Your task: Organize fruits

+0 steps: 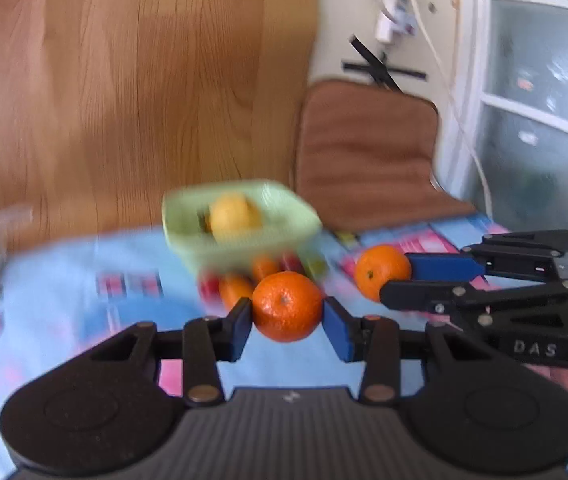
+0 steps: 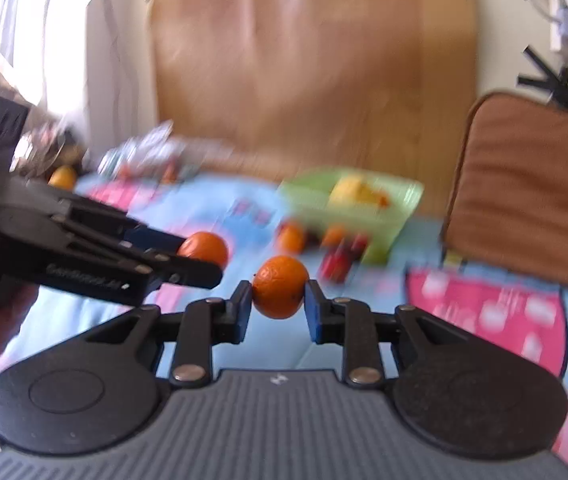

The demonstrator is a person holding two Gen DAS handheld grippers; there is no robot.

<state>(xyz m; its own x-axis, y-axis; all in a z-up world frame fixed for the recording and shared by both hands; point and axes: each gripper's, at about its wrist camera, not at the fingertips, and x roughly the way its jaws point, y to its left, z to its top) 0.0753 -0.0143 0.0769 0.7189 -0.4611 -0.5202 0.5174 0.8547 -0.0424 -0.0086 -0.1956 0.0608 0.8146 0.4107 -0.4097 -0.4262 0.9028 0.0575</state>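
My left gripper (image 1: 287,318) is shut on an orange tangerine (image 1: 287,306), held above the blue cloth. My right gripper (image 2: 278,300) is shut on a second tangerine (image 2: 280,291); it shows at the right of the left wrist view (image 1: 399,276) holding that fruit (image 1: 379,270). The left gripper with its tangerine (image 2: 204,249) shows at the left of the right wrist view. A light green basket (image 1: 240,236) stands ahead with a yellow fruit (image 1: 234,214) inside. It also shows in the right wrist view (image 2: 387,216). Loose tangerines (image 1: 234,290) and red fruits (image 2: 337,264) lie in front of it.
A blue and pink patterned cloth (image 1: 84,292) covers the table. A brown cushioned chair (image 1: 367,152) stands behind the basket at the right. A wooden panel (image 1: 144,80) rises behind. Clutter and another orange fruit (image 2: 63,177) lie at the far left.
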